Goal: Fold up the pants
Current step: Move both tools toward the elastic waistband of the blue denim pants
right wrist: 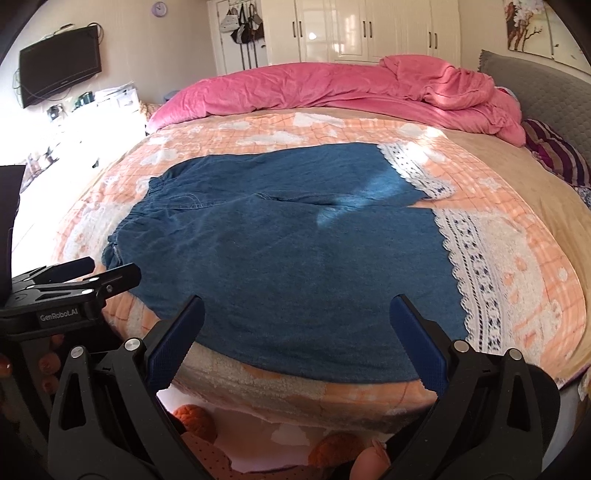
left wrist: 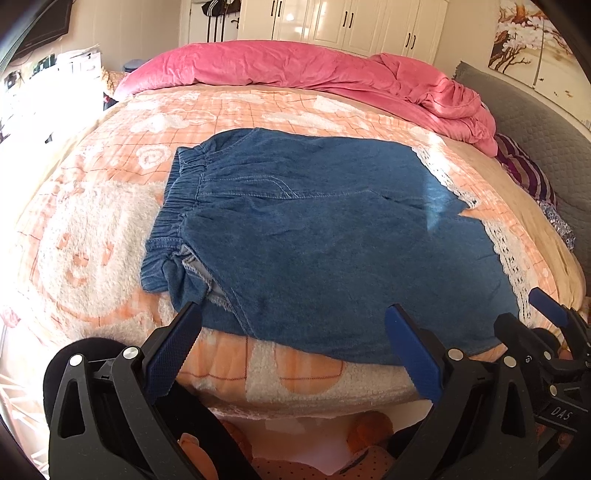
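Observation:
Blue denim pants [left wrist: 314,236] with white lace hems [left wrist: 506,251] lie flat on the bed, elastic waistband [left wrist: 177,199] to the left and legs to the right. My left gripper [left wrist: 293,317] is open at the near edge of the pants, close to the waist end, holding nothing. The right wrist view shows the same pants [right wrist: 295,258] and lace hems [right wrist: 476,266]. My right gripper [right wrist: 297,310] is open above the near edge of the pants, toward the leg end. Each gripper appears in the other's view: the right one [left wrist: 543,321] and the left one [right wrist: 92,273].
The bed carries an orange and white fleece blanket [left wrist: 92,229]. A pink duvet [left wrist: 295,66] is bunched along the far side. A grey headboard [left wrist: 535,122] and striped pillow [left wrist: 524,170] are at right. White wardrobes [right wrist: 369,29] and a wall TV [right wrist: 59,62] stand behind.

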Motion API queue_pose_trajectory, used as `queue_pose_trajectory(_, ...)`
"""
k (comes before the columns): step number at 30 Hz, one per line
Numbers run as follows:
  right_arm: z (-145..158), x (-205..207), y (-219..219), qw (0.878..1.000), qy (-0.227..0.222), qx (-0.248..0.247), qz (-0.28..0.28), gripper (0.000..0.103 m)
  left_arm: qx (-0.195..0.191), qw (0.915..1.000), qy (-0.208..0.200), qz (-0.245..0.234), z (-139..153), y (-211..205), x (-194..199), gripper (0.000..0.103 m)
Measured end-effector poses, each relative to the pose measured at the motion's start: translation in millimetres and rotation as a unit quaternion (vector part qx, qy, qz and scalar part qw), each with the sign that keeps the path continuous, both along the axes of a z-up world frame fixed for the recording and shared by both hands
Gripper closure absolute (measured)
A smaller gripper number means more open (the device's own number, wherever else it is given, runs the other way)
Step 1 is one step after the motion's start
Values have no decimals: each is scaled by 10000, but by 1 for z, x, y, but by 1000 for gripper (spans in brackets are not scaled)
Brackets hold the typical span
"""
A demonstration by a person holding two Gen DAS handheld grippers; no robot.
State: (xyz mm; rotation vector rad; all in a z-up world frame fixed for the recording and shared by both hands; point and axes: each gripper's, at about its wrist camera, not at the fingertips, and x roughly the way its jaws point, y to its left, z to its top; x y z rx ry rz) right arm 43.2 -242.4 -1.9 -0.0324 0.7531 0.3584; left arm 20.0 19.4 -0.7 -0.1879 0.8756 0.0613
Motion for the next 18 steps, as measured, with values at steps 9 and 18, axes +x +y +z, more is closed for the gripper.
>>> queue_pose_trajectory(9, 18, 54, 26, 9988, -129, -149, 452, 8, -127, 9992, 23, 378, 12, 47, 41, 4)
queue_pose_trajectory(18, 35, 121, 59, 9955, -247, -337, 850, 8, -198, 9960, -89, 872, 31, 106, 108, 4)
